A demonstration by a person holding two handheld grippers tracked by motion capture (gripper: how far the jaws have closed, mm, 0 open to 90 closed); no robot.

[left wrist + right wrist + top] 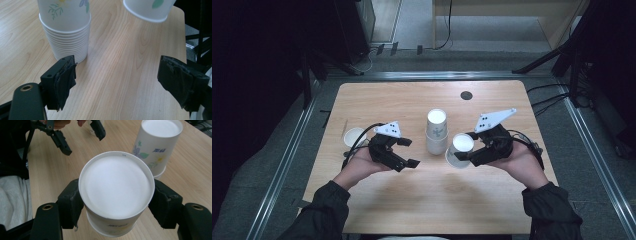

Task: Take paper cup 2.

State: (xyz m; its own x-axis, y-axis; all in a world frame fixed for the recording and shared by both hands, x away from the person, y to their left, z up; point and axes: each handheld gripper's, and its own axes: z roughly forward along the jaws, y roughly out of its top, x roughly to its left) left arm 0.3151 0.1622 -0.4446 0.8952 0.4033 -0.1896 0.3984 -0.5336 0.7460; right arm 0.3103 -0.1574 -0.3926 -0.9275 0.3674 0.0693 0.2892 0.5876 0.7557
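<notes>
A stack of upside-down white paper cups (436,131) with a flower print stands mid-table; the left gripper view shows its many nested rims (66,37). My right gripper (465,148) is shut on a single upside-down paper cup (460,149), just right of the stack. In the right gripper view the pads press both sides of that cup (116,187), with the stack (156,147) behind it. The held cup's rim (150,12) hangs above the wood. My left gripper (411,152) is open and empty, left of the stack, its jaws (117,80) wide apart.
Another white cup (354,136) sits on the wooden table (412,200) behind my left hand. A small dark round hole (466,95) lies near the far edge. Metal rails and dark stands surround the table.
</notes>
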